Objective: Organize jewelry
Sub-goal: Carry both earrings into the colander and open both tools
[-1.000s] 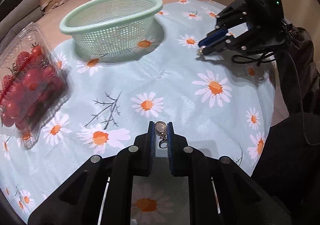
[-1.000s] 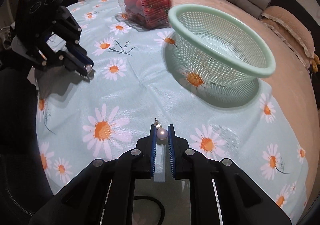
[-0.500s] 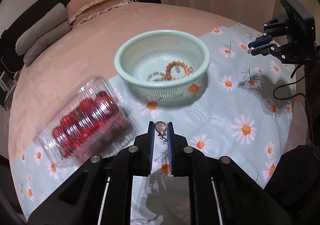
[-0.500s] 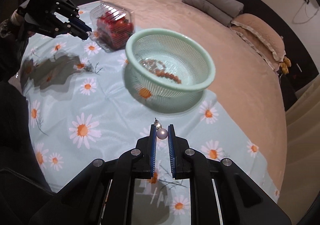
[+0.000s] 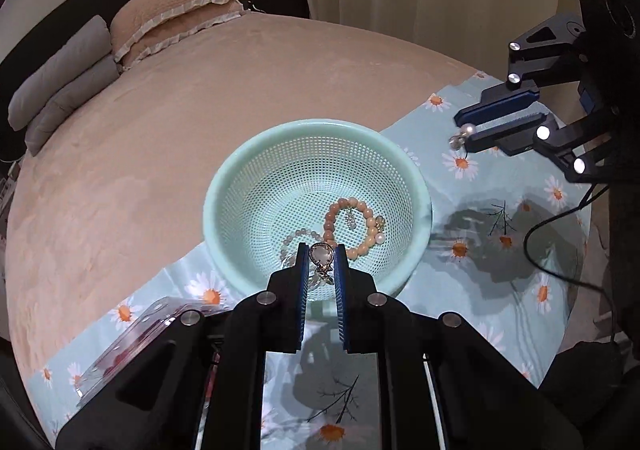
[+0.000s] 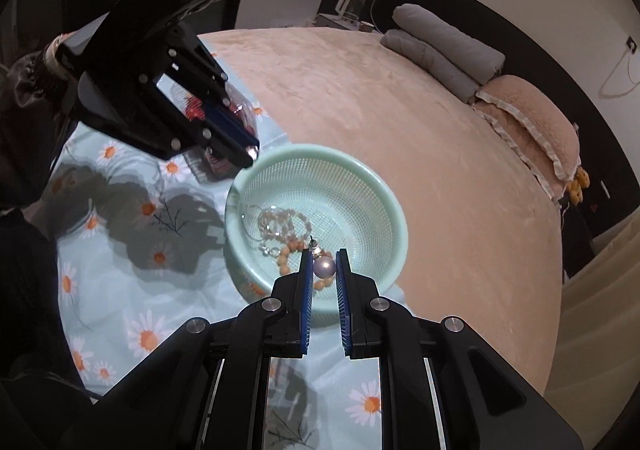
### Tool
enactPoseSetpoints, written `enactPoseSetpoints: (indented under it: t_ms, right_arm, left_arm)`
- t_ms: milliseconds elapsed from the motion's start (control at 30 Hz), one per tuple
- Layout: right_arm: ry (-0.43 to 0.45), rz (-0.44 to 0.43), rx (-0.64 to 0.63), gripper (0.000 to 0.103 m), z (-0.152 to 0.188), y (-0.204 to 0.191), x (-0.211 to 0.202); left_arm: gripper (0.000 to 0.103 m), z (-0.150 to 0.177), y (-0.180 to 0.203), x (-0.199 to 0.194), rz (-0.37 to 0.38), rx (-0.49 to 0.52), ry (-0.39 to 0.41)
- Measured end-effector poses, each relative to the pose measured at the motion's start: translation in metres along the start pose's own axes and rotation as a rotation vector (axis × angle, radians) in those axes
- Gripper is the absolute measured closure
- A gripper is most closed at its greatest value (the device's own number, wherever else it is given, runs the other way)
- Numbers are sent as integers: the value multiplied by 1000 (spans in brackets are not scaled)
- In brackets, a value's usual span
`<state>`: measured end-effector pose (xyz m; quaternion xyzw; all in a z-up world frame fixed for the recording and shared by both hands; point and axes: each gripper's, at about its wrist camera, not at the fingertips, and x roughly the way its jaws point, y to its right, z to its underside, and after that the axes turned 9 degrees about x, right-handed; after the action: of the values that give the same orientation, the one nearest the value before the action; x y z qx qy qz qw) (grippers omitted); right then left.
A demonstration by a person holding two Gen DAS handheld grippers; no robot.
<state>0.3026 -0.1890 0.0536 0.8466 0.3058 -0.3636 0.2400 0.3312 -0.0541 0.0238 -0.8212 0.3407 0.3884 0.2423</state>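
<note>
Jewelry is held in both grippers: we find the left gripper (image 5: pixel 322 260) with jaws pinching a round metal pendant with clasp (image 5: pixel 321 254), and the right gripper (image 6: pixel 323 266) with jaws pinching a glossy pearl stud earring (image 6: pixel 323 267). Both hang above the near rim of the mint-green perforated plastic basket (image 5: pixel 256 177), which sits on the daisy-print cloth (image 5: pixel 500 290) on the bed and already contains smooth beaded bracelets (image 5: pixel 352 221). We advise carrying each piece inward over the mesh before parting the jaws, as small pieces could bounce off the hard rim.
</note>
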Motion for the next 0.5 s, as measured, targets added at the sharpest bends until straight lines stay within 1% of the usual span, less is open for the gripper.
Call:
enactPoseSetpoints:
  t_ms: [67,133,200,400,500]
  right_arm:
    - [-21,-46,3,92,-2,-1,22]
    - [-61,-49,-11,92,-1,-4,43]
    - [-81,-56,-14,92,1,-4,57]
    - [-84,-76,0,92,3,4,79]
    - [-66,-74,9,90,2,6,83]
  left_arm:
    - [90,-3,2,17,14,-1,-18]
    - [90,-4,4,30,28,7,-33]
    - [90,-4,5,40,32,15,-44]
    - [90,0,-6,58,31,-6,-64]
    - [88,0,-9,63,15,-12,-73]
